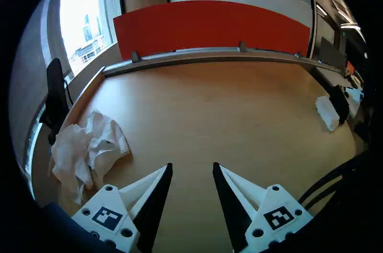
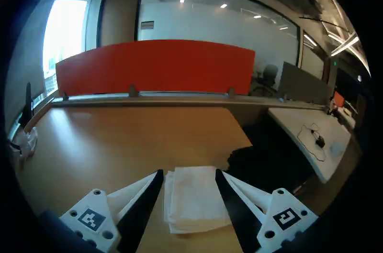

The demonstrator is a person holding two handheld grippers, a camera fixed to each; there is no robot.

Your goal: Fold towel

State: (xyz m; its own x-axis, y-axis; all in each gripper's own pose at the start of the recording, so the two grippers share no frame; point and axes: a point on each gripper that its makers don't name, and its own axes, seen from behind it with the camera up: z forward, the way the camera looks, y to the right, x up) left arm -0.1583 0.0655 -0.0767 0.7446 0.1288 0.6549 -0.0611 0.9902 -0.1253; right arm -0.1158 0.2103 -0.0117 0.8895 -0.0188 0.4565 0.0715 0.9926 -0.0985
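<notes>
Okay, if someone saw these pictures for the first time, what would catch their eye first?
The bright red partition along the far edge of the desk grabs attention first. Next, a crumpled white towel lies at the left of the left gripper view, and a neatly folded towel sits framed between the fingers of the open right gripper.

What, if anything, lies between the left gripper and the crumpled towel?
Nothing visible does. In the left gripper view the crumpled towel lies on the wooden desk, off to the left of the open left gripper, with bare desktop between them.
</notes>
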